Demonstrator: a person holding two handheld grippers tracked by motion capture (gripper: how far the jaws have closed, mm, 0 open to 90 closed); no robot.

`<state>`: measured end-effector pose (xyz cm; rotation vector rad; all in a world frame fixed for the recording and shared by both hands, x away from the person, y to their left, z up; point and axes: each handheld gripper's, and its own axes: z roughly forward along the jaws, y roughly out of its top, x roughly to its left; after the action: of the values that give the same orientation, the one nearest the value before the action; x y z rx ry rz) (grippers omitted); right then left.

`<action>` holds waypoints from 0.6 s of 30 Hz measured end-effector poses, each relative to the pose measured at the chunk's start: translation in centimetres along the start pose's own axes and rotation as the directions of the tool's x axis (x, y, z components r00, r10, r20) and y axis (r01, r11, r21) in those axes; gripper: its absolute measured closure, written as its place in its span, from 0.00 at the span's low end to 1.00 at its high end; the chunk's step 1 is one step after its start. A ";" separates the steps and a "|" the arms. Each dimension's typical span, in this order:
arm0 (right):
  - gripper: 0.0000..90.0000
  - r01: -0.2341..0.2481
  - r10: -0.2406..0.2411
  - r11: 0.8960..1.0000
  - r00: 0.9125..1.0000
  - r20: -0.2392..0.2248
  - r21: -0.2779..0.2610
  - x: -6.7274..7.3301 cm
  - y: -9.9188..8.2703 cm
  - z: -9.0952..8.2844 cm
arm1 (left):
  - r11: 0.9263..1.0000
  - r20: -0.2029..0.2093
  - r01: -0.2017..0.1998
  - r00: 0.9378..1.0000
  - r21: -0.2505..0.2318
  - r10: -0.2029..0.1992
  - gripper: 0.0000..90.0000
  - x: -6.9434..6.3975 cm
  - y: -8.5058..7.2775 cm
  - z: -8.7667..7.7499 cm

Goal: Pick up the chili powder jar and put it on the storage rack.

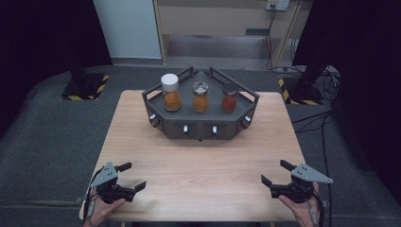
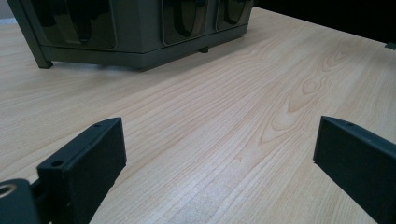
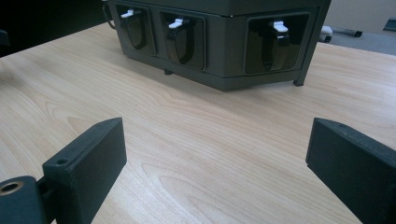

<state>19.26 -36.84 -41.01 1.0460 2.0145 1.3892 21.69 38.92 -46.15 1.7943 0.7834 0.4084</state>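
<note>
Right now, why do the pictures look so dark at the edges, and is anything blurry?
High view: light falls on the wooden table and jar rack, surroundings near black, image soft. Left gripper view: near jaws slightly blurred, faint sheen on the wood. Right gripper view: rack's white levers sharp.

High view overhead, facing forward; both gripper views low, perhaps near tabletop, sharing the dark rack [image 1: 201,118].

A light wood-grain table [image 1: 198,165] fills the frame centre. One dark grey angular rack [image 1: 201,125] stands directly on it, at upper centre.
</note>
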 end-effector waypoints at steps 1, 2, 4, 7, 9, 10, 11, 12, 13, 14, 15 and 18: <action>0.06 0.001 -0.001 1.000 1.000 -0.001 0.001 0.0 -0.1 0.1 | 1.000 0.001 0.000 1.000 0.000 0.000 0.02 0.0 0.0 0.0; 0.06 0.005 -0.005 1.000 1.000 -0.003 0.004 0.0 -0.2 0.2 | 1.000 0.001 -0.001 1.000 0.000 0.001 0.02 0.0 0.0 0.0; 0.06 0.014 -0.014 1.000 1.000 -0.001 0.009 0.0 -0.4 0.3 | 1.000 0.001 0.000 1.000 -0.002 0.000 0.02 0.0 0.0 0.0; 0.06 0.017 -0.017 1.000 1.000 -0.003 0.007 -0.1 -0.7 0.5 | 1.000 0.001 0.001 1.000 -0.004 -0.001 0.02 0.0 0.0 0.0; 0.06 0.021 -0.021 1.000 1.000 -0.005 0.009 -0.2 -0.9 0.6 | 1.000 0.001 0.000 1.000 -0.007 0.000 0.02 0.0 0.0 -0.1; 0.06 0.026 -0.026 1.000 1.000 -0.002 0.009 -0.2 -1.0 0.7 | 1.000 0.003 0.000 1.000 -0.008 0.000 0.02 0.0 0.0 -0.1; 0.06 0.024 -0.024 1.000 1.000 -0.006 0.009 -0.3 -1.1 0.8 | 1.000 0.003 0.000 1.000 -0.009 0.000 0.02 0.0 0.0 -0.1; 0.06 0.022 -0.022 1.000 1.000 -0.010 0.008 -0.4 -1.1 0.8 | 1.000 0.004 0.000 1.000 -0.010 0.000 0.02 0.0 -0.1 -0.1; 0.06 0.018 -0.018 1.000 1.000 -0.014 0.010 -0.4 -1.2 0.9 | 1.000 0.005 -0.001 1.000 -0.011 0.001 0.02 0.0 -0.1 -0.1; 0.06 0.022 -0.022 1.000 1.000 -0.012 0.014 -0.4 -1.2 0.9 | 1.000 0.007 0.001 1.000 -0.013 -0.001 0.02 0.1 -0.1 -0.1; 0.06 0.026 -0.026 0.999 1.000 -0.014 0.018 -0.4 -1.2 1.0 | 1.000 0.008 0.003 1.000 -0.015 -0.002 0.02 0.1 -0.1 -0.1; 0.06 0.037 -0.036 0.999 0.999 -0.009 0.026 -0.3 -1.1 1.2 | 1.000 0.009 0.004 1.000 -0.017 -0.004 0.02 0.1 -0.1 -0.2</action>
<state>19.95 -36.63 -42.51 1.0109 2.0526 1.3546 21.63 39.12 -46.24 1.7768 0.7754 0.4032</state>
